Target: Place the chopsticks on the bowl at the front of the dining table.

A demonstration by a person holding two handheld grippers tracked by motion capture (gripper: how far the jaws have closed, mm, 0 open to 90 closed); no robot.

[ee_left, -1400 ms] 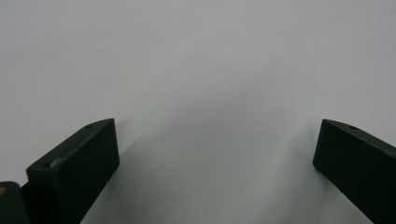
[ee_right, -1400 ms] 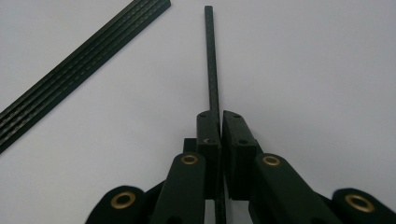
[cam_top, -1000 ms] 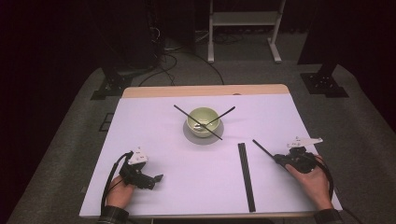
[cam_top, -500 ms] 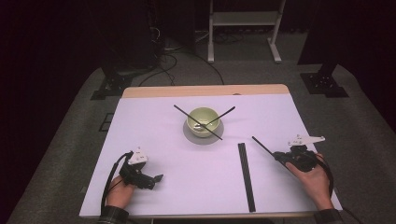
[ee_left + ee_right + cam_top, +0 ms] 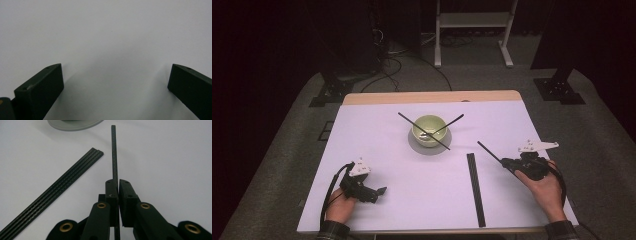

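Two sticks already lean in the bowl. The right gripper clamps a third stick above the tabletop, beside the remaining bundle. The left gripper rests wide, holding nothing.

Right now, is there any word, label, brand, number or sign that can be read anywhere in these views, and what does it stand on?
None can be read: the pale green bowl, the flat bundle of black sticks, the single thin black stick clamped in the right gripper, the open left gripper and the white table cover bear no legible text.
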